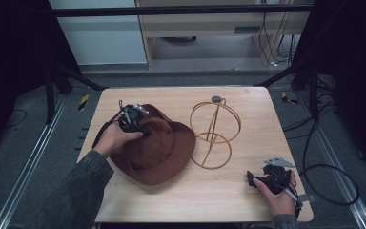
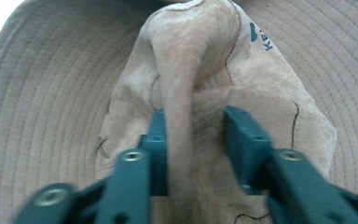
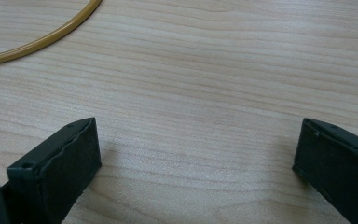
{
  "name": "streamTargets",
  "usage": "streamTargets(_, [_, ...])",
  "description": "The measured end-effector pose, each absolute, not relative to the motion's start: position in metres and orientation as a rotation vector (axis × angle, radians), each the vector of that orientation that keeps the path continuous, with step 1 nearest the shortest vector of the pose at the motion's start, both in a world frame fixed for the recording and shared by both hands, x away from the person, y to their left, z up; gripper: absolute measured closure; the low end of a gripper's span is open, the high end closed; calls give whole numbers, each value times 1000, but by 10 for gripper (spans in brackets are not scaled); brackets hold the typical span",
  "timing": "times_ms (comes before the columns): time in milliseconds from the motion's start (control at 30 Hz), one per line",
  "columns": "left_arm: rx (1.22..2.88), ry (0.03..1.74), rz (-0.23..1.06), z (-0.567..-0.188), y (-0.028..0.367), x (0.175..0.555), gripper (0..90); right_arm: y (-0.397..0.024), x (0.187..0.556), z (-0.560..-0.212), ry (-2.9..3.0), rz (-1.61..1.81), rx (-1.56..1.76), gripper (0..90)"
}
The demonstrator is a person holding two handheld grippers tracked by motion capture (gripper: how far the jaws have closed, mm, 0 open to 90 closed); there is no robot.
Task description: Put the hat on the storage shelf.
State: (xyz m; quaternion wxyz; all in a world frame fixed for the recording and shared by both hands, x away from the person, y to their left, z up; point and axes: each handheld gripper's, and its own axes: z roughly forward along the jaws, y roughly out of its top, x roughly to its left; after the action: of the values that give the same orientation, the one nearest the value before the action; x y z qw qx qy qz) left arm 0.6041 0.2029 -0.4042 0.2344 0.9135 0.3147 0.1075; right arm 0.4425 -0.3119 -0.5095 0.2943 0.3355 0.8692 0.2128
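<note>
A brown wide-brimmed hat (image 1: 158,153) lies crown up on the left half of the wooden table (image 1: 219,200). My left gripper (image 1: 144,131) rests on top of its crown. In the left gripper view the hat (image 2: 191,60) is close up, and a raised fold of its crown is pinched between the two teal pads of my left gripper (image 2: 193,128), which is shut on it. Right of the hat stands a gold wire hat stand (image 1: 214,133). Near the table's front right corner my right gripper (image 1: 253,180) lies low on the wood, and the right gripper view shows this gripper (image 3: 196,154) open with bare wood between its pads.
The stand's base ring (image 3: 51,37) curves across the top left of the right gripper view, well apart from the pads. Cables trail on the floor right of the table (image 1: 329,171). A dark frame bar and a cabinet stand beyond the far edge.
</note>
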Motion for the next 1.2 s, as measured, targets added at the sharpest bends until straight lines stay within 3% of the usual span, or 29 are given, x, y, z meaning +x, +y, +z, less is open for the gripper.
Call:
streamTargets(133, [2506,875,281,-402,206,604,813,-312,442,-510,2314,567,894,5])
streamTargets(267, [2494,895,262,-399,209,605,877,-312,443,-510,2314,567,893,6])
streamTargets(1200, [2416,834,290,-363,232,583,885,-312,442,-510,2314,568,893,6])
